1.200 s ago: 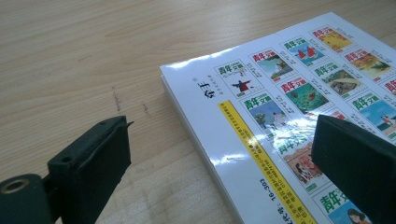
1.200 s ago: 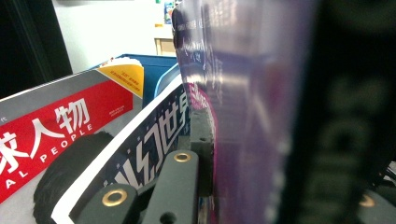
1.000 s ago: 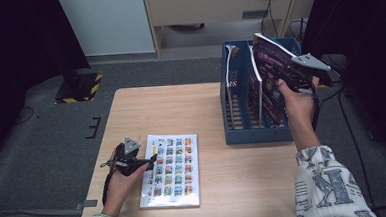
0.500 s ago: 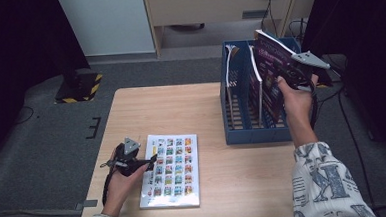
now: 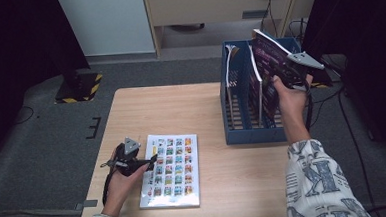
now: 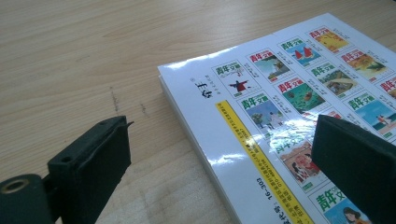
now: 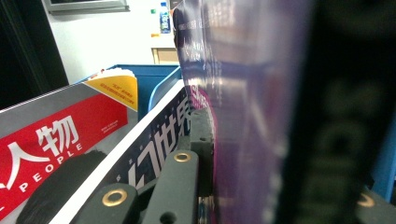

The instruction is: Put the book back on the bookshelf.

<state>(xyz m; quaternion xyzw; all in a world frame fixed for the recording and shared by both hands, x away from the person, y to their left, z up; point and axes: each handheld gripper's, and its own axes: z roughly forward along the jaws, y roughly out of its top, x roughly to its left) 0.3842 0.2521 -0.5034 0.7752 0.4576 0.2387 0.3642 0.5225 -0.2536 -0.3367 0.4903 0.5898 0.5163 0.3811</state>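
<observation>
Evidently the right tool pinched a purple magazine upright above the blue rack, aligned for a slot; the left tool, spread, straddled the white magazine's edge on the counter.
</observation>
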